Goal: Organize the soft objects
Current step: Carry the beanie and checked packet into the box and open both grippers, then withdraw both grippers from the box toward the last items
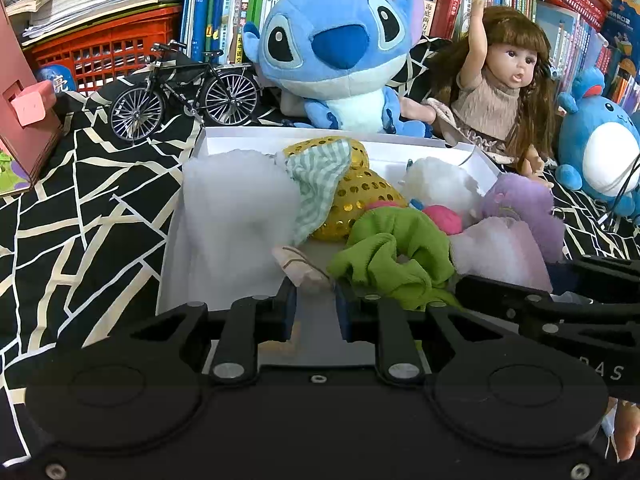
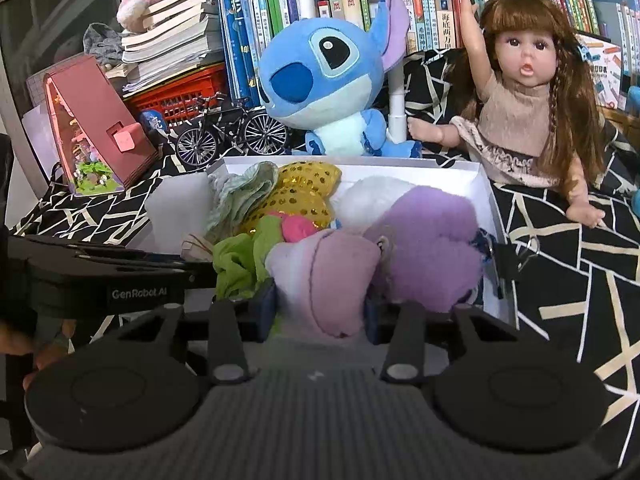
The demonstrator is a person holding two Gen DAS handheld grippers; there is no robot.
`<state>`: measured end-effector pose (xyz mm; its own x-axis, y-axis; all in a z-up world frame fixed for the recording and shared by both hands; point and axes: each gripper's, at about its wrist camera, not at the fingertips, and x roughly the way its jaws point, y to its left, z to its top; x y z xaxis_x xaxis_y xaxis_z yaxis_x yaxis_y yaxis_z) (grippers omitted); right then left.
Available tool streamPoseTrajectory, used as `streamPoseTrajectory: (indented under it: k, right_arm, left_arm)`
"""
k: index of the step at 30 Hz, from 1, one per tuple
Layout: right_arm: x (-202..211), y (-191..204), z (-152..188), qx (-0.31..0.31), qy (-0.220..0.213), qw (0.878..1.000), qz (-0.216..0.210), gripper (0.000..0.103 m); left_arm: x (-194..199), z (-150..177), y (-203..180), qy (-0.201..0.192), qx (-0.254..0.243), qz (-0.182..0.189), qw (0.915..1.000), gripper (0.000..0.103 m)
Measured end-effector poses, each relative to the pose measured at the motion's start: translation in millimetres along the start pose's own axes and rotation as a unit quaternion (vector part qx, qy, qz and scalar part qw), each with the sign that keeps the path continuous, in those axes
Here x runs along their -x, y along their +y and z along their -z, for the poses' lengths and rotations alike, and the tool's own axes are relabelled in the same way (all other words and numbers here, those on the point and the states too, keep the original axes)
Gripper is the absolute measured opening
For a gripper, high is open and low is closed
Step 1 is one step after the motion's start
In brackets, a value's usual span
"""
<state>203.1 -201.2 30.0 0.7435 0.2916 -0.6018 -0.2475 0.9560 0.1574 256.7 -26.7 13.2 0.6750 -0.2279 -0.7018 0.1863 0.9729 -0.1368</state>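
Left claw: jaws at their narrowest with a slim gap between the blue pads; nothing is clamped between them. A small beige scrap lies just past the tips, and the green scrunchie sits just beside the right pad.
Right claw: jaws drawn in on the pale pink pouch, a blue pad against each side of it.
Box: white, shallow, on the black cloth with white lines; it holds all the soft things.
Box, left side: a white wad of stuffing leans over the left wall.
Box, middle: a green-striped cloth drapes over a gold sequin cushion; a pink ball rests just behind the scrunchie.
Box, right side: a white fluffy toy sits towards the far wall, and a purple plush lies next to the pouch, against the right wall.
Binder clip: black, clamped on the right wall of the box.
Behind the box: a blue plush sits at the far edge, a doll with one arm raised beside it.
Far left: a model bike stands on the cloth before a red crate; a pink house stands nearer the left edge.
Back: books line the shelf.
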Motion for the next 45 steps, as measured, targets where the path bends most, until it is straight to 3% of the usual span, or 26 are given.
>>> streamPoseTrajectory:
  k: [13,18,24,29,38,45]
  right_arm:
    - [-0.1,0.5,5.9,-0.001,0.005,1.0,-0.002,0.048]
    - [5.0,0.0,8.0,-0.01,-0.003,1.0,-0.004,0.057]
    - [19.6,2.7,10.9,-0.008,-0.021,1.0,0.0,0.073]
    - [42.7,14.6,18.9,0.029,-0.054,0.998,0.016,0.081]
    - [83.2,21.5,43.9,0.028,-0.104,0.994,0.035,0.087]
    - [119.3,32.6,84.8,0.023,-0.157,0.985,0.067,0.089]
  left_arm:
    - [5.5,5.6,-1.4,0.0,-0.002,-0.001,1.0,0.022]
    - [13.0,5.9,-3.1,-0.012,-0.005,0.0,0.9999,0.027]
    - [28.6,6.9,-6.0,-0.03,-0.01,0.001,0.9995,0.042]
    - [48.3,13.4,-4.3,-0.05,-0.007,0.006,0.9987,0.054]
    - [93.9,42.4,-5.1,-0.089,-0.002,0.005,0.996,0.076]
    - [131.4,82.7,-10.3,-0.123,0.005,0.023,0.9921,0.082]
